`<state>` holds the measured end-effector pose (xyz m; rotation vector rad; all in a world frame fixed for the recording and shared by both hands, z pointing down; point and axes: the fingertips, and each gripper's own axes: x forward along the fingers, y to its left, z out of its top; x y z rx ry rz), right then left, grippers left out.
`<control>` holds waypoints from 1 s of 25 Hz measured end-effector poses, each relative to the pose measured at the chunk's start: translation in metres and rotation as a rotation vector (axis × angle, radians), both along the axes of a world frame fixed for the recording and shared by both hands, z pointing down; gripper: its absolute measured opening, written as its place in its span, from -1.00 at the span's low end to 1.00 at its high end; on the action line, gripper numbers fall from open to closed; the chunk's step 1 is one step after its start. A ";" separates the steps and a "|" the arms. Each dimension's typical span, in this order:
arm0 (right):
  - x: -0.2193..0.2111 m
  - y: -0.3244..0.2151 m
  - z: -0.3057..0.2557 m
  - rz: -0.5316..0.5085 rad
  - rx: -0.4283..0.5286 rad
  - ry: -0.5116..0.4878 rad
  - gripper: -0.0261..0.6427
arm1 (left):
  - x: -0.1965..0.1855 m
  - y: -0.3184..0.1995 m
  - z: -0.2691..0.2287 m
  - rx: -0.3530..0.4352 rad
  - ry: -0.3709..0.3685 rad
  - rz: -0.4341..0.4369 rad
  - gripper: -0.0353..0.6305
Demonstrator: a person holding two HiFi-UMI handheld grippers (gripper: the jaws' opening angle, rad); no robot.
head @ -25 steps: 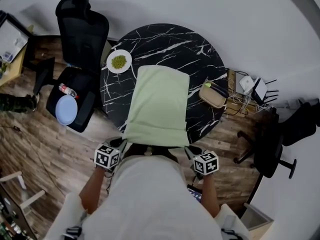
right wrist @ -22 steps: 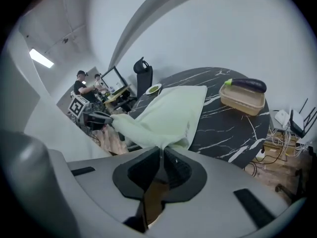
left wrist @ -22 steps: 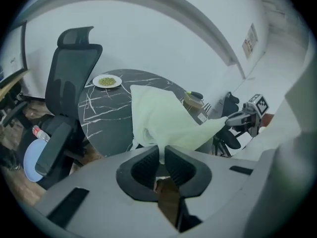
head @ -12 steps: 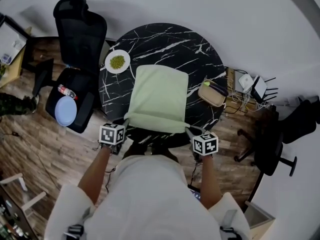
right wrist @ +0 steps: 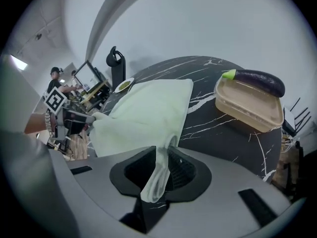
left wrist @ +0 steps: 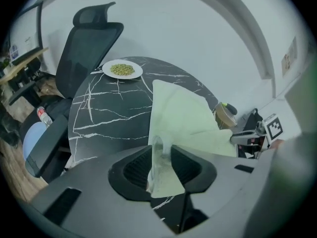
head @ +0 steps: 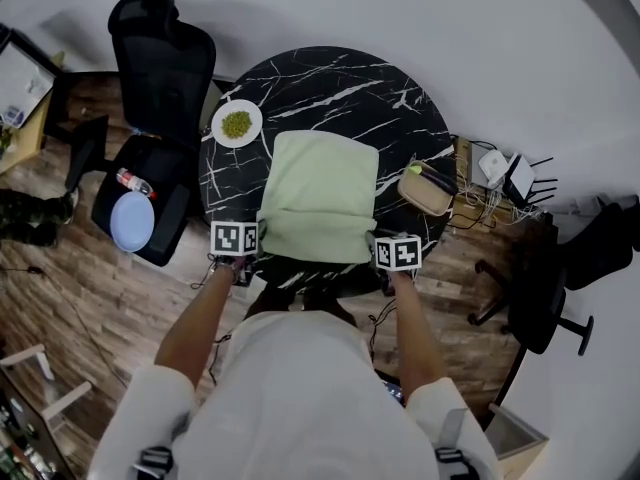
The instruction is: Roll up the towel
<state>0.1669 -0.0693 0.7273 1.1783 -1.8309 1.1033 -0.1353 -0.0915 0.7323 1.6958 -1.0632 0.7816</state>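
Observation:
A pale green towel (head: 318, 193) lies on the round black marble table (head: 330, 78), its near edge folded over into a thick band. My left gripper (head: 258, 240) is at the towel's near left corner and my right gripper (head: 372, 243) at the near right one. In the left gripper view the corner of the towel (left wrist: 183, 118) stands loosely between the parted jaws of the left gripper (left wrist: 162, 155). In the right gripper view a limp twist of towel (right wrist: 148, 110) hangs between the jaws of the right gripper (right wrist: 163, 155). Both pairs of jaws have just been opening, with cloth still between them.
A white plate of green food (head: 237, 124) sits at the table's far left. A beige container (head: 427, 188) with an eggplant (right wrist: 260, 80) on it stands at the right edge. A black office chair (head: 160, 68) holding a blue plate (head: 132, 220) is at the left; cables lie on the floor (head: 505, 173) at the right.
Both grippers moved forward from below the table's near edge onto it, carrying the towel's hanging end up and folding it over. Their jaws have parted.

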 end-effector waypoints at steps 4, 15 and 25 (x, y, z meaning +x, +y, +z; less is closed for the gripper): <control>0.015 -0.001 -0.013 0.065 0.067 0.025 -0.67 | -0.009 -0.003 -0.014 0.041 0.089 -0.089 -0.43; 0.004 0.085 -0.004 -0.272 0.087 0.082 -0.60 | -0.023 0.068 0.003 0.056 0.077 0.090 -0.41; -0.002 0.091 0.015 -0.277 0.097 0.131 -0.89 | 0.000 0.075 0.027 0.097 -0.100 0.354 -0.83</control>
